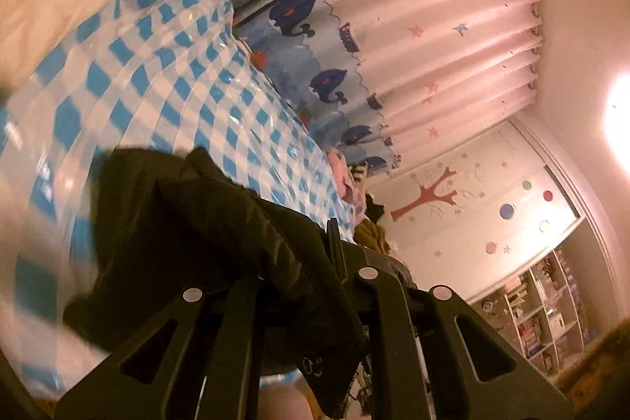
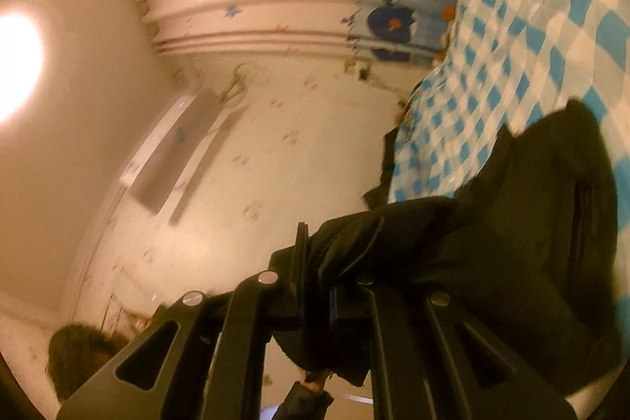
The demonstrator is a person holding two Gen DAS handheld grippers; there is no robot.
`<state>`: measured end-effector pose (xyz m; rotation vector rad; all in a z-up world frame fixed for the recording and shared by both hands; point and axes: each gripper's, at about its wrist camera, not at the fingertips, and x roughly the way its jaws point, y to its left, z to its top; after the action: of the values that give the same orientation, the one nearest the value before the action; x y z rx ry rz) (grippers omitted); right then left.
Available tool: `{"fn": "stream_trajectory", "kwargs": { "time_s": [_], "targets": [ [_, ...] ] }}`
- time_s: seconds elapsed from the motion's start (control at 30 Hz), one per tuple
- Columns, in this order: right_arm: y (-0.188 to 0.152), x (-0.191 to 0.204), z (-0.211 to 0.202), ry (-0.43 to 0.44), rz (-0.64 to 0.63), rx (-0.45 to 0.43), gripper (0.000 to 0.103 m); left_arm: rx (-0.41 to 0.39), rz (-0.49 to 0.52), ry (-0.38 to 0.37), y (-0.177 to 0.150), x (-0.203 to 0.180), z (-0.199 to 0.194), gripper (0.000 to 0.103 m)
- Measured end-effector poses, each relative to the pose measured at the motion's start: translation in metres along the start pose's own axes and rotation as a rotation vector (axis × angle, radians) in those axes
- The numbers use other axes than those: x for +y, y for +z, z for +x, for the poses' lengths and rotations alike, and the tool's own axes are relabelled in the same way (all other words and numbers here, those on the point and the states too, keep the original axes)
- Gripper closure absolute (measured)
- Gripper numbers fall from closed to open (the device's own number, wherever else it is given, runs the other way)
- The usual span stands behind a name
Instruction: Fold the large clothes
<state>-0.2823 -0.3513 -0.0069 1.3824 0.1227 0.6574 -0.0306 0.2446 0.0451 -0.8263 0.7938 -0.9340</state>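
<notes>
Both grippers had it: the left gripper was clamped tight on the black garment, the right gripper pinched another edge of it. The dark cloth hung lifted between them above the blue-and-white checked sheet, whale-print curtain behind.

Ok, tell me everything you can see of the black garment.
The black garment is dark, thick, matte cloth with stitched seams and a round metal snap near one hem. It is bunched and hangs in folds. The left gripper and right gripper are each shut on an edge, holding it over the blue-and-white checked sheet. Its full shape is hidden.
</notes>
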Motion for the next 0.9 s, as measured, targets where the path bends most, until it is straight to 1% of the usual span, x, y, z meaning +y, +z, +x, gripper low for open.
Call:
{"fn": "stream_trajectory", "kwargs": {
  "time_s": [0.13,0.23,0.37,0.47,0.63,0.77,0.9],
  "targets": [
    [0.038,-0.026,0.021,-0.078,0.037,-0.049,0.094,-0.017,-0.023,0.040,0.036,0.013,0.037,0.095],
    [0.061,-0.055,0.036,-0.153,0.075,-0.077,0.094,-0.028,-0.064,0.081,0.059,0.035,0.069,0.095],
    [0.080,-0.099,0.047,-0.258,0.132,-0.100,0.094,-0.031,-0.117,0.145,0.073,0.070,0.104,0.095],
    [0.088,-0.127,0.054,-0.323,0.158,-0.104,0.094,-0.040,-0.144,0.194,0.076,0.095,0.123,0.095],
    [0.094,-0.156,0.059,-0.390,0.179,-0.103,0.094,-0.060,-0.183,0.256,0.075,0.129,0.146,0.095],
    [0.098,-0.170,0.062,-0.433,0.182,-0.103,0.094,-0.066,-0.181,0.300,0.074,0.142,0.158,0.094],
    [0.100,-0.180,0.063,-0.455,0.190,-0.108,0.093,-0.067,-0.167,0.340,0.073,0.151,0.169,0.094]
  ]
}}
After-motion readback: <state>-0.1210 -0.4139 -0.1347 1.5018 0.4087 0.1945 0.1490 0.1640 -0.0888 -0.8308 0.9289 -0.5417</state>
